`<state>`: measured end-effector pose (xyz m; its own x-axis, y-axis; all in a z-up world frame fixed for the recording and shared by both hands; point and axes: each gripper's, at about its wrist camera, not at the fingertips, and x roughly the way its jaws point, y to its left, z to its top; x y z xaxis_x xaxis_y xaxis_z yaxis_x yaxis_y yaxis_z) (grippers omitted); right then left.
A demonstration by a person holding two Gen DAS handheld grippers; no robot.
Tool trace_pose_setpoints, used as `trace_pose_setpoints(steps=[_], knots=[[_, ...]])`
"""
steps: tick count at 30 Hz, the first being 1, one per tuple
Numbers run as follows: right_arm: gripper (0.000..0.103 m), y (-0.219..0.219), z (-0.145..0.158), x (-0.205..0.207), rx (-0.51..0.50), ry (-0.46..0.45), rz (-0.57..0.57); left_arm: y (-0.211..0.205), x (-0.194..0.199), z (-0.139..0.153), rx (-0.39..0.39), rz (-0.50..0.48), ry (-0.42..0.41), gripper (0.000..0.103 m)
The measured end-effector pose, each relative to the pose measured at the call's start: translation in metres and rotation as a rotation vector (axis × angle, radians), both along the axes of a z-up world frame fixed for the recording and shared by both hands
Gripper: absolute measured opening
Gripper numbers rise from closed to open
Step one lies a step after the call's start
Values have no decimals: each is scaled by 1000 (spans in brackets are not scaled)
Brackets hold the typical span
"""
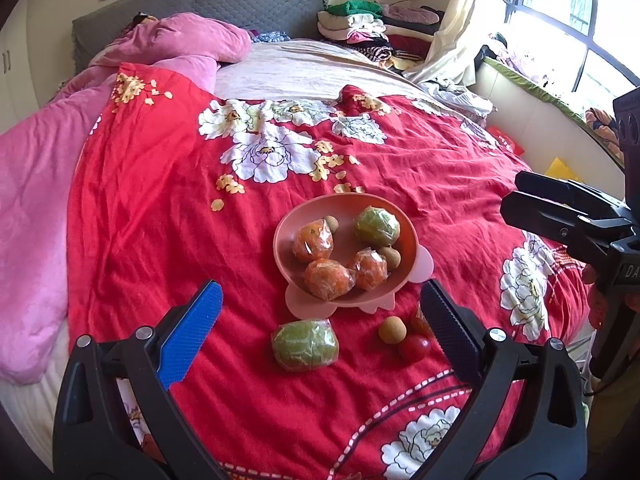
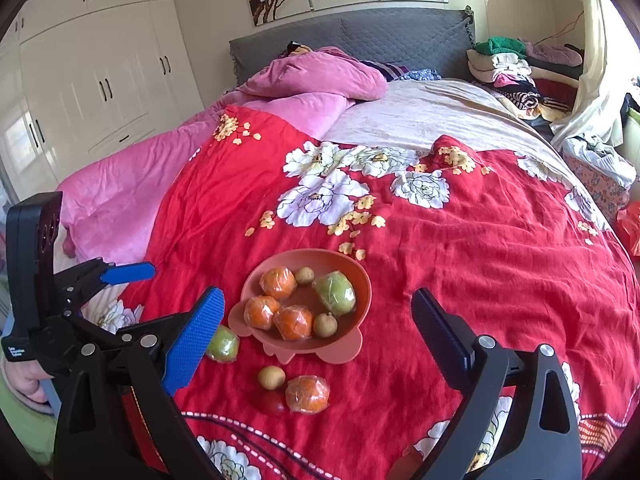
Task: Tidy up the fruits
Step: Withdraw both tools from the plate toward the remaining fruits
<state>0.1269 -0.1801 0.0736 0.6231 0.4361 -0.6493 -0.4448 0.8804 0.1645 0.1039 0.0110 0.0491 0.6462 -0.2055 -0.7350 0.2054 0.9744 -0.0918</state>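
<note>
A red floral quilt (image 2: 460, 264) covers the bed; behind the pink bowl (image 2: 356, 276) lie folded clothes (image 2: 508, 68). Both grippers' jaws gape, empty.

Glossy film wraps the oranges (image 2: 278, 282) in a matt pink plastic bowl (image 2: 362, 280) on wrinkled cloth bedspread (image 2: 480, 260).

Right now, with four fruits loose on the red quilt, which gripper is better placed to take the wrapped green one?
Probably left. Its open gripper frames the wrapped green fruit almost centrally, just ahead. From the right wrist view that fruit sits off to the side, partly behind a blue finger.
</note>
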Motion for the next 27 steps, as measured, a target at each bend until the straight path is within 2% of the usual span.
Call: trace_pose_setpoints(steps=[27], knots=[[95,-3,-24,-30,-42,47,23,-11,-37,-16,31,-54,35,93]])
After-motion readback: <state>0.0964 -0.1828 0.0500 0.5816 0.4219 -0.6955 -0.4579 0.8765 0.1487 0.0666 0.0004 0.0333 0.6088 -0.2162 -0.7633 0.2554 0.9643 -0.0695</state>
